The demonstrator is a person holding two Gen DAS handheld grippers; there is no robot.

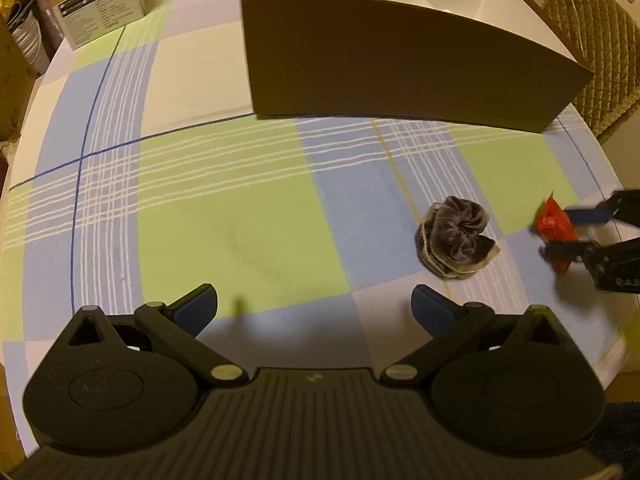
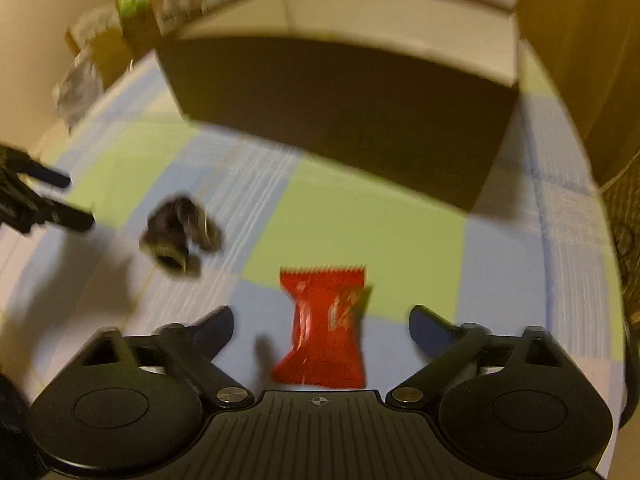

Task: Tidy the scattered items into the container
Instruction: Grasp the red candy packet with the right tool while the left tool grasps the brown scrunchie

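Red foil snack packet (image 2: 322,332) lies flat on the checked tablecloth (image 2: 360,232), between the spread, non-contacting fingers of the right gripper (image 2: 320,330). Brown cardboard box (image 2: 340,108) sits at 12 o'clock. Judged light, crinkly, slippery; best pinched across the narrow waist. Velvet scrunchie (image 1: 456,236), soft, at 1 o'clock of the left gripper (image 1: 314,310), also spread and empty.

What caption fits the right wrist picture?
Open right gripper around a red snack packet, not gripping; dark scrunchie and cardboard box beyond.
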